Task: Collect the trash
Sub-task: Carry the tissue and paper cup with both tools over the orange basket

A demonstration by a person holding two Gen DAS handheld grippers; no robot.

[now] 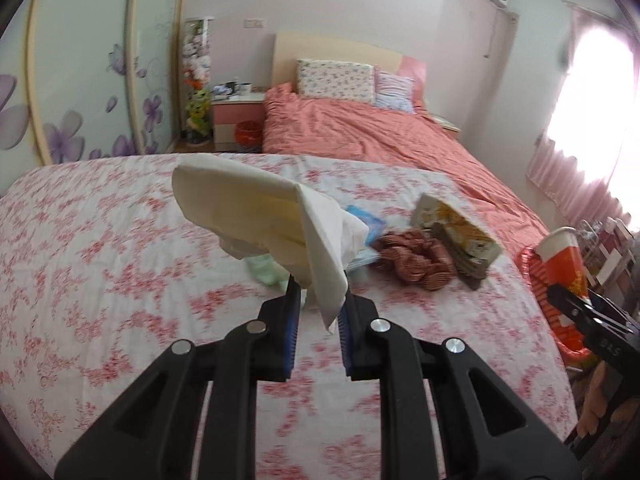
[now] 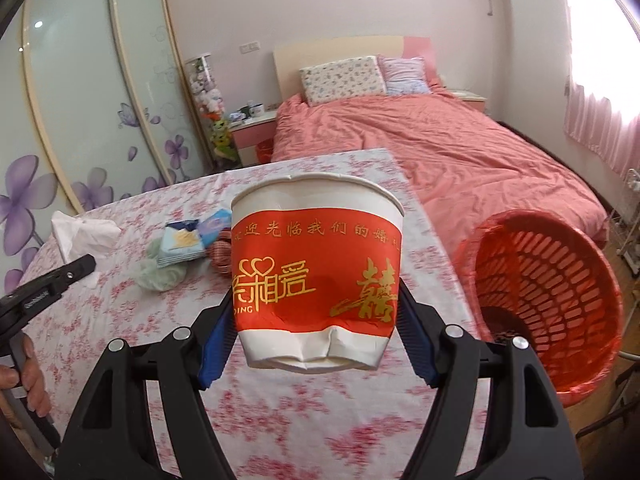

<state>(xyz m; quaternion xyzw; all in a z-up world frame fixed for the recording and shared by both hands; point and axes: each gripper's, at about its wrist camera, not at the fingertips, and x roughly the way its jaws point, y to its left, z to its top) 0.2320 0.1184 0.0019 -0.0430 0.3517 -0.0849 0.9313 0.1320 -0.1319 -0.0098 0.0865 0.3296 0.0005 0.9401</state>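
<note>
White tissue (image 1: 256,204) is pinched in my left gripper (image 1: 318,300), held up off the table, with one corner drooping down between the blue pads (image 1: 347,332). So that side's clamped tight on the tissue. My right gripper (image 2: 316,320) has its jaws wide around a paper cup (image 2: 316,276), the red-banded one with gold lettering, squeezed from both sides. The cup's bottom edge is dented and it's upright, clear of the tablecloth (image 2: 120,320).

Rest of the junk sits on the floral tablecloth: a pale green rag (image 2: 160,276), some blue packets (image 2: 188,240) stacked against it, a reddish-brown crumpled thing (image 1: 416,256), and a yellow and grey printed wrapper (image 1: 456,236) just beside that. All of it's clustered mid-table, beyond my grippers.

Red mesh basket (image 2: 560,280) with a red liner is off the right edge of the table, near the cup side, mouth tipped toward my right camera. From the left camera I can only see a sliver of it behind the other gripper. Pink bed (image 2: 440,148) is behind everything.
</note>
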